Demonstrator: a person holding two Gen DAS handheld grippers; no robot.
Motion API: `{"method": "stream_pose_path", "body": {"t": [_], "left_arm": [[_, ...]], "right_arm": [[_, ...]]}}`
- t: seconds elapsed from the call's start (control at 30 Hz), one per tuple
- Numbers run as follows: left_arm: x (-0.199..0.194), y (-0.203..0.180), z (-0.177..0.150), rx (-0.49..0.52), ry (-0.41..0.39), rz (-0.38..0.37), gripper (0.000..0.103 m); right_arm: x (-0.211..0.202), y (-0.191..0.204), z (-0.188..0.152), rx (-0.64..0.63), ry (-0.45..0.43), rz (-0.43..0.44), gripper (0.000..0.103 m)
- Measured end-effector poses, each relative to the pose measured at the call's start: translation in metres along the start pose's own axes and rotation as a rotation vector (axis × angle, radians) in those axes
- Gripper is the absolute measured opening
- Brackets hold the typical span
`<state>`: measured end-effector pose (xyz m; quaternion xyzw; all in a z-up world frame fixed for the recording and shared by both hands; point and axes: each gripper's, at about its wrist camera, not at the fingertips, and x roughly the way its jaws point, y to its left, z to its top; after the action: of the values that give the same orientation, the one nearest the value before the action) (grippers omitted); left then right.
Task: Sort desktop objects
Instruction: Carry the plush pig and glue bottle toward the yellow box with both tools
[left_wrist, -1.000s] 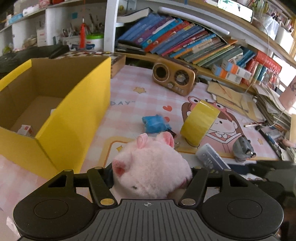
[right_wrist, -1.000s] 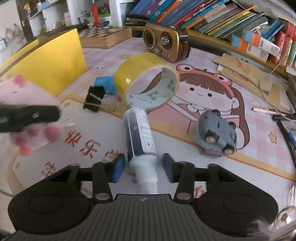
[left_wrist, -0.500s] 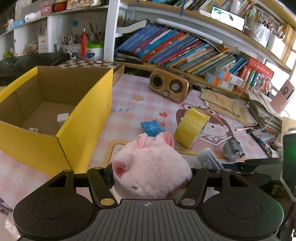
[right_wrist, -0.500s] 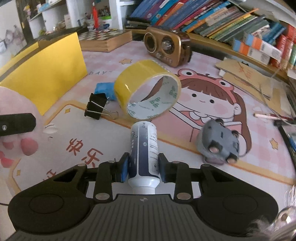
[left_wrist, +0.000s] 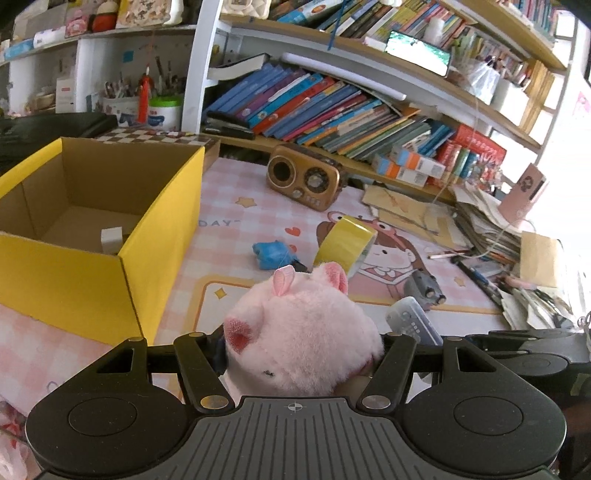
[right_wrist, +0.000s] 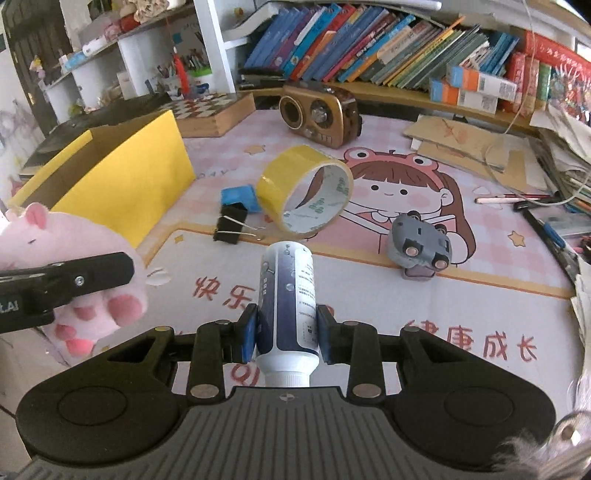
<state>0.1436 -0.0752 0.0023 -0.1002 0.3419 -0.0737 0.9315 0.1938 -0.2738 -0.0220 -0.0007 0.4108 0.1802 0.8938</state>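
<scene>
A second back the white and dark blue bottle (right_wrist: 287, 295) lay on the mat between parted pads; now the right gripper (right_wrist: 286, 334) has clamped it and lifted it clear, cap end toward the camera at lower centre of the right view. The left gripper (left_wrist: 299, 354), half open, squeezes the pink plush pig (left_wrist: 299, 332) at bottom centre of its view, and the yellow box (left_wrist: 92, 236) has slid lower at the left.

I'd call the sorting barely begun. The box holds only a small white block (left_wrist: 110, 240). Left on the mat, mid-frame in the right view: the yellow tape roll (right_wrist: 304, 194), blue eraser (right_wrist: 238, 197), black binder clip (right_wrist: 231, 225) and grey toy car (right_wrist: 419, 245).
</scene>
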Motion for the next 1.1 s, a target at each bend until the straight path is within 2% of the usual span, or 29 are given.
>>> {"method": "stream_pose_path", "body": {"t": [0.8, 1.1], "left_arm": [[-0.076, 0.059, -0.040, 0.002, -0.001, -0.094, 0.064], [-0.104, 0.084, -0.055, 0.010, -0.007, -0.102, 0.064]], "right_arm": [[-0.055, 0.090, -0.061, 0.055, -0.017, -0.065, 0.030], [-0.071, 0.128, -0.082, 0.061, -0.030, -0.066, 0.030]]}}
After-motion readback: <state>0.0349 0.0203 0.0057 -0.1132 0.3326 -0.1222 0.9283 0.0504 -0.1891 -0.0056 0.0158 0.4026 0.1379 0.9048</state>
